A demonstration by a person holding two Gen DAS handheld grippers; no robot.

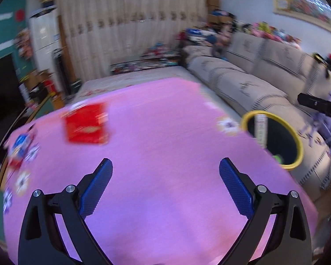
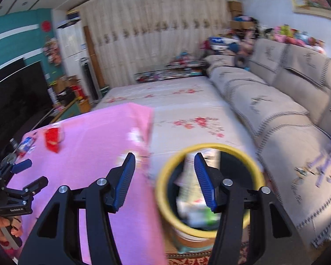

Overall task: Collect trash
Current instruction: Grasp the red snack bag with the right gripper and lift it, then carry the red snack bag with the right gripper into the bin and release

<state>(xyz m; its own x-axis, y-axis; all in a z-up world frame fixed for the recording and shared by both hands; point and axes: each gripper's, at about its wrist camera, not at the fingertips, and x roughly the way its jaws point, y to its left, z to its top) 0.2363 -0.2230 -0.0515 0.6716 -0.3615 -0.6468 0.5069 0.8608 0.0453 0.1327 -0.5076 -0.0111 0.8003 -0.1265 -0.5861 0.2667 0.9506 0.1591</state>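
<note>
My left gripper [image 1: 165,165] is open and empty above the pink tablecloth [image 1: 156,150]. A red packet [image 1: 87,123] lies on the cloth ahead to the left, with blue and white wrappers [image 1: 22,145] at the left edge. A yellow-rimmed bin [image 1: 273,139] stands off the table's right side with a white carton inside. My right gripper [image 2: 164,161] is open and empty, over the table edge and the bin [image 2: 209,190], which holds the white carton [image 2: 198,176] and other trash. The left gripper [image 2: 26,176] and the red packet [image 2: 51,140] also show in the right wrist view.
A grey sofa [image 2: 286,119] runs along the right. A floral-covered surface [image 2: 178,110] lies beyond the table. A dark television [image 2: 13,97] stands at the left. A patterned rug [image 2: 187,258] lies under the bin.
</note>
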